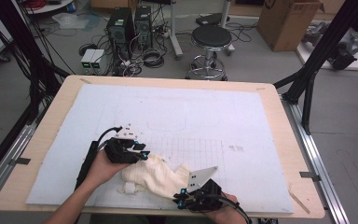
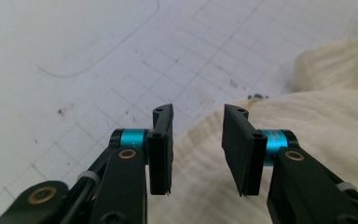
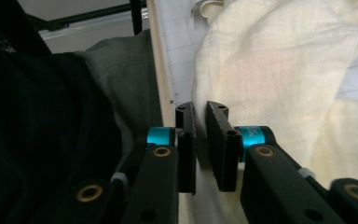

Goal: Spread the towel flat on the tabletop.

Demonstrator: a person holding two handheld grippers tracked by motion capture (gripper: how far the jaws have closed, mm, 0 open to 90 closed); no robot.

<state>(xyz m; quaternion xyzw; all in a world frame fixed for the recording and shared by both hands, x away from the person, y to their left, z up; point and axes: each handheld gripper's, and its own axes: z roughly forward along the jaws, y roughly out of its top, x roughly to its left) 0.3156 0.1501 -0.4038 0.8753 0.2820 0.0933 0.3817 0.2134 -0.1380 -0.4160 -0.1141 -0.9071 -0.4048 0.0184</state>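
A cream cloth [image 1: 154, 177] lies crumpled on the near part of the white mat [image 1: 168, 107]. My left gripper [image 1: 142, 151] is at the cloth's left end, held in a hand. In the left gripper view its jaws [image 2: 199, 112] stand open over the edge of the cloth [image 2: 317, 116], with nothing pinched between the pads. My right gripper [image 1: 182, 196] sits at the cloth's near right end, by the table's front edge. In the right gripper view its jaws [image 3: 200, 108] stand a narrow gap apart over the cloth [image 3: 270, 60], and the pads press on nothing.
The mat covers a wooden table [image 1: 46, 140] and has a faint grid drawn on it. The table's front edge [image 3: 161, 70] runs just left of the right jaws, with the person's grey clothing [image 3: 107, 74] beyond it. A stool [image 1: 210, 39], computer towers [image 1: 121, 28] and a box [image 1: 289, 21] stand on the floor behind.
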